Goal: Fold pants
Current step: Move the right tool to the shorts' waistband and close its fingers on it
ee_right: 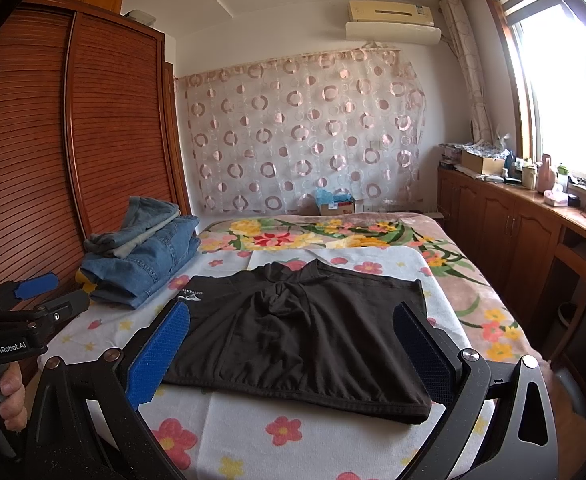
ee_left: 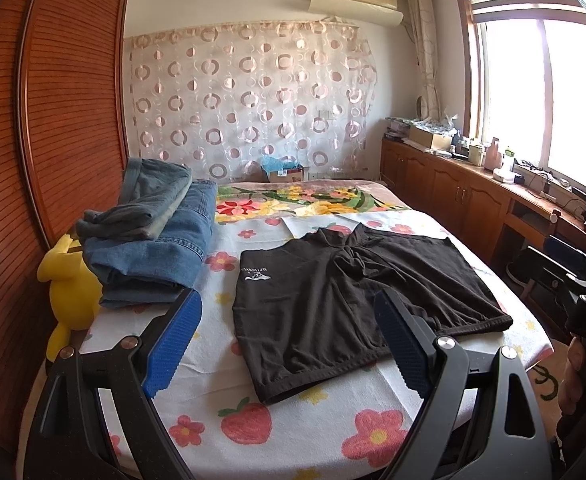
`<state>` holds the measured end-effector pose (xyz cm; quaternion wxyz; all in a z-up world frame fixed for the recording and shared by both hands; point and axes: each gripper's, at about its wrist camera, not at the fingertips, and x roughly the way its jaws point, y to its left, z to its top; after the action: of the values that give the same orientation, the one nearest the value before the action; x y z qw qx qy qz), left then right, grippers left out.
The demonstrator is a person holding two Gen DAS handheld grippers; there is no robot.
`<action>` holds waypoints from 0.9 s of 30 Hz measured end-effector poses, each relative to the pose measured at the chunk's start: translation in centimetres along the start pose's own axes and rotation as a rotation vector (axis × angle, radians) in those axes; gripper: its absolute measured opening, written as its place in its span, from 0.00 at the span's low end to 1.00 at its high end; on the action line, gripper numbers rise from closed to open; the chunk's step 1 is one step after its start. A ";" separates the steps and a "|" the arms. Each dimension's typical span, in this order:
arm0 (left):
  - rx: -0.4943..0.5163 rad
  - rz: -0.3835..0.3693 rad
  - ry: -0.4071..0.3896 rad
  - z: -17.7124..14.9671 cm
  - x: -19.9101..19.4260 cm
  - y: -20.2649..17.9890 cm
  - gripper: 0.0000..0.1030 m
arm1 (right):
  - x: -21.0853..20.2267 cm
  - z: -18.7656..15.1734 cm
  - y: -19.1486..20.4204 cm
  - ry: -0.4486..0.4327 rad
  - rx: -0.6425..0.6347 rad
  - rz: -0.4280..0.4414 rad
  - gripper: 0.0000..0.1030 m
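Observation:
Black shorts (ee_left: 345, 296) with a small white logo lie spread flat on the flowered sheet (ee_left: 253, 428), both legs side by side and bunched at the crotch. They also show in the right wrist view (ee_right: 301, 340). My left gripper (ee_left: 289, 344) is open and empty, hovering above the near hem of the shorts. My right gripper (ee_right: 293, 352) is open and empty, above the near edge of the shorts. The left gripper also shows at the left edge of the right wrist view (ee_right: 41, 296), held in a hand.
A stack of folded jeans (ee_left: 153, 240) lies at the left of the bed, also in the right wrist view (ee_right: 141, 256). A yellow plush toy (ee_left: 69, 292) sits beside it. A wooden wardrobe (ee_left: 33, 140) stands left; low cabinets (ee_left: 453, 188) with clutter line the right.

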<state>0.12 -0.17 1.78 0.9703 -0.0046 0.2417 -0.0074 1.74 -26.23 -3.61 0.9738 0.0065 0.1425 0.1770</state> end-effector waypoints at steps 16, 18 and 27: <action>0.050 -0.088 0.070 -0.3 4.8 -0.8 0.86 | 2.2 -0.1 -2.7 0.042 -0.010 0.006 0.99; 0.054 -0.097 0.077 -0.3 5.3 -0.9 0.86 | 2.9 -0.2 -3.0 0.070 -0.016 0.010 0.99; 0.066 -0.137 0.128 -0.2 8.3 -1.2 0.86 | 6.6 0.5 -5.2 0.179 -0.056 -0.056 0.99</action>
<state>7.35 -1.56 -2.29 0.9498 0.0111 0.3018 -0.0819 9.58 -28.83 -5.27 0.9615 -0.0404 0.2241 0.1537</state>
